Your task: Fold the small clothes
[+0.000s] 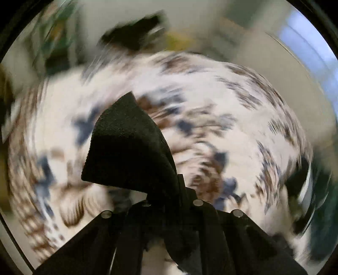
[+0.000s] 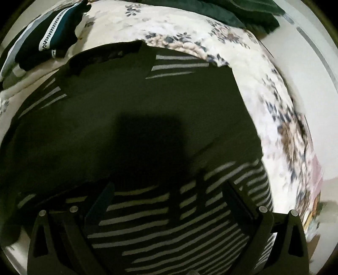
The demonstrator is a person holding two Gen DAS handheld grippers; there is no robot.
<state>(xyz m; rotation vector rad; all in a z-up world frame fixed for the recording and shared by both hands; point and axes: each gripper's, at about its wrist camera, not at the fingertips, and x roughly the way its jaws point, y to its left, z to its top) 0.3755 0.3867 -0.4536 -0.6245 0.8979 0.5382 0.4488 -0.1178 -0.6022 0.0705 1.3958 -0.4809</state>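
Note:
In the left wrist view, my left gripper [image 1: 166, 190] is shut on a fold of black cloth [image 1: 128, 146] that sticks up between the fingers, above a blurred floral bedspread [image 1: 211, 101]. In the right wrist view, a dark garment [image 2: 137, 101] with grey-and-white striped parts [image 2: 169, 228] lies spread on the floral bedspread [image 2: 264, 88]. My right gripper [image 2: 166, 190] is open, its fingers [image 2: 99, 201] apart just over the striped part, holding nothing.
A folded dark garment with a white patterned band [image 2: 46, 36] lies at the far left of the bed. Dark green fabric [image 2: 243, 12] lies at the far edge. The bed's right edge drops to a pale floor [image 2: 300, 63]. The left view is motion-blurred.

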